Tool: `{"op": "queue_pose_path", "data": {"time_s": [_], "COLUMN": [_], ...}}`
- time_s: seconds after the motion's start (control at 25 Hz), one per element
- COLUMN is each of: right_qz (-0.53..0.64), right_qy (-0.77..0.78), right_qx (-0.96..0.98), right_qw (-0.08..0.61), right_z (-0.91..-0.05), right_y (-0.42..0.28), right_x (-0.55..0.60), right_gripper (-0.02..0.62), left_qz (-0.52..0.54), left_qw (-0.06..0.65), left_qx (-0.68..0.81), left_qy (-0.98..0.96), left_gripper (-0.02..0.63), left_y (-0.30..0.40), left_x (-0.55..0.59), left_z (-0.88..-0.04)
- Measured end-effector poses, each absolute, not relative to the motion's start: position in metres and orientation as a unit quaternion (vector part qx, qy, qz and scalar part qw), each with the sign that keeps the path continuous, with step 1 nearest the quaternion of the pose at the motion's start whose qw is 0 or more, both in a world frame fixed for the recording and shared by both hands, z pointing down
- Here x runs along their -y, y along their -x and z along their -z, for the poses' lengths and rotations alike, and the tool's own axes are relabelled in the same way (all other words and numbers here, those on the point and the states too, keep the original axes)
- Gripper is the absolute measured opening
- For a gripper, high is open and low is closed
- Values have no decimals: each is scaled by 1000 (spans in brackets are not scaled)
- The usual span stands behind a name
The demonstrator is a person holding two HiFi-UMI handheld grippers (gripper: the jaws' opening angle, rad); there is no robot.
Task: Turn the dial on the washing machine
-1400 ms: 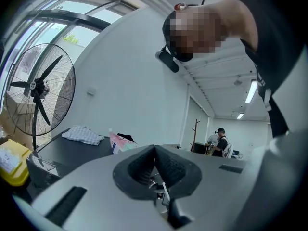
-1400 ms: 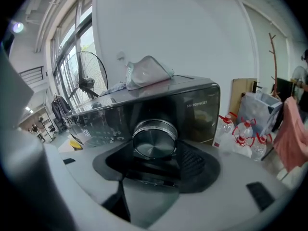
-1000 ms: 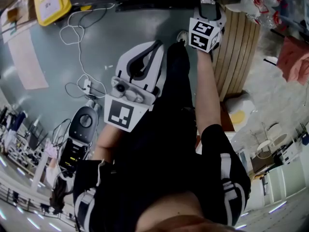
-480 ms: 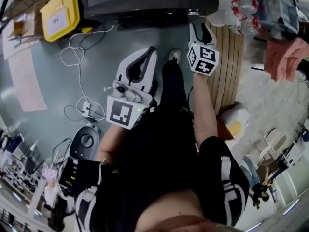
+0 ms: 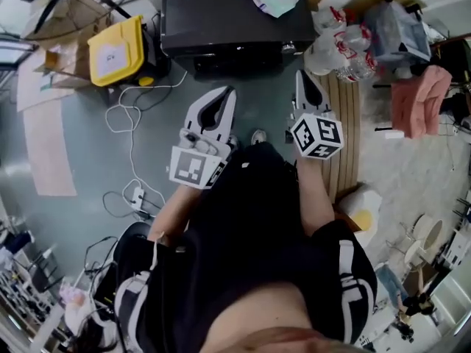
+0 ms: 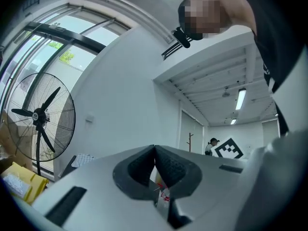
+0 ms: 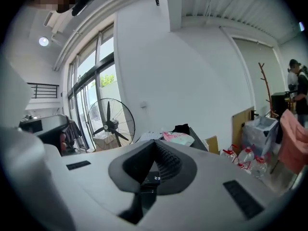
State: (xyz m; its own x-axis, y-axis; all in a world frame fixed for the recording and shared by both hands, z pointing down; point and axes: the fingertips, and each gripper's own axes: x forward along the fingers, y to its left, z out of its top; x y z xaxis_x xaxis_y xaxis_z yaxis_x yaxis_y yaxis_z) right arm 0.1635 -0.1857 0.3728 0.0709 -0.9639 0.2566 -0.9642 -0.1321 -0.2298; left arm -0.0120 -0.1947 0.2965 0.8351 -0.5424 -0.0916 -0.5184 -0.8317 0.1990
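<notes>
The washing machine (image 5: 235, 17) is a black box at the top of the head view, seen from above; I cannot make out its dial. A small lit display (image 7: 157, 178) on its front shows in the right gripper view, through the gap below the jaws. My left gripper (image 5: 224, 93) points at the machine from a short way off, with its jaws shut and nothing between them (image 6: 154, 148). My right gripper (image 5: 302, 76) hangs close to the machine's right front corner, also shut on nothing (image 7: 155, 143).
A yellow bin (image 5: 118, 50) stands left of the machine and a white cable (image 5: 132, 134) trails over the grey floor. A wooden slatted board (image 5: 347, 131), water bottles (image 5: 346, 50) and a pink cloth (image 5: 416, 98) lie to the right. A standing fan (image 6: 41, 121) is off to the left.
The head view has lifted, so the machine's whole top now shows. Both grippers sit lower in the picture, farther from the machine's front. The right jaws have closed.
</notes>
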Motion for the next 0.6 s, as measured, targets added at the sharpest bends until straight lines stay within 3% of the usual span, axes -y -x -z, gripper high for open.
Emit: {"op": "queue_pose_path", "data": {"time_s": [0.28,0.6], "right_qz": [-164,-159], "right_qy": [-710,-700], "right_qx": [685,696], "right_qw": [27,31], "right_z": [-349,-351], "right_y": [-129,-145], "right_x": [125,117], "right_gripper": [25,25], "left_qz": [59,55], "left_qw": [81,82], "left_qx": [304,310], "left_qy": [-947,-946], "left_gripper": [21,21], "left_y": [20,-1], "left_x": [169,155], "left_z": [-291,-297]}}
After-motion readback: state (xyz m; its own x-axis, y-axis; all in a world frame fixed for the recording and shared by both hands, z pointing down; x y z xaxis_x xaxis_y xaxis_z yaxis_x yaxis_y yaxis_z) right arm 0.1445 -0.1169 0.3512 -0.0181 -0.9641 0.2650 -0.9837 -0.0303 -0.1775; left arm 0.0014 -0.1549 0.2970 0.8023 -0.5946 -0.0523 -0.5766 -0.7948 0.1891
